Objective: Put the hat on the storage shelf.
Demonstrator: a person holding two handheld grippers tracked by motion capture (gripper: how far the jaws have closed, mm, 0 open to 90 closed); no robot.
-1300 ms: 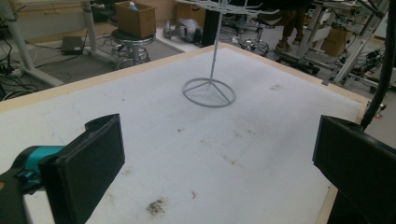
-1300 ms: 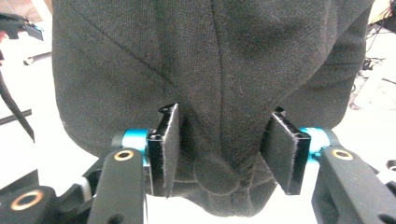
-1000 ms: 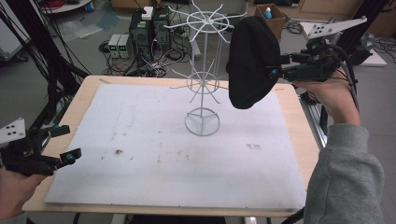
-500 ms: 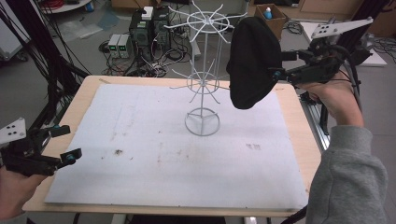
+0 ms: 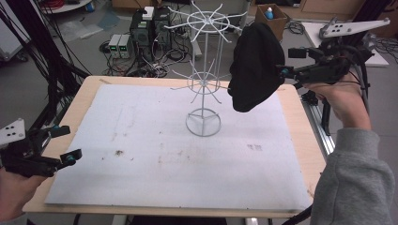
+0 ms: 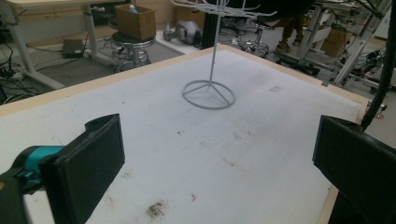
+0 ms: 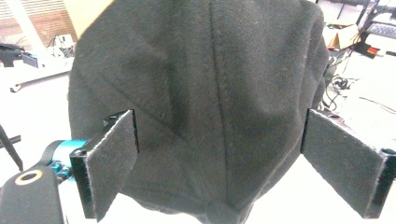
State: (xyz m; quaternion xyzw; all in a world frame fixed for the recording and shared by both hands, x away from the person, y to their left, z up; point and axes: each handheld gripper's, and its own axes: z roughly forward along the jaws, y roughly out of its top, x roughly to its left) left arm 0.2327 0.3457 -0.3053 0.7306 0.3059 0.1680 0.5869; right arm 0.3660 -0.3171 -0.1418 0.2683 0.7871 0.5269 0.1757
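A black cap (image 5: 256, 65) hangs in the air beside the upper arms of a white wire rack (image 5: 202, 123) that stands at the middle back of the table. What holds the cap up is hidden. My right gripper (image 5: 287, 62) is just right of the cap. In the right gripper view its jaws stand wide apart, with the cap (image 7: 201, 93) close in front of my right gripper (image 7: 219, 158) and no pad pressed on the cloth. My left gripper (image 5: 65, 143) is open low at the table's front left corner. The left gripper (image 6: 219, 163) faces the rack's ring base (image 6: 208, 93).
A white mat (image 5: 178, 154) with a few dark stains covers the wooden table (image 5: 312, 154). Past the far edge are power boxes with cables (image 5: 141, 33) and a cardboard box (image 5: 270, 16) on the floor. A metal frame (image 5: 324, 124) runs along the right side.
My right gripper has shifted slightly to the right and away from the cap, which stays by the rack. The left gripper has not moved.
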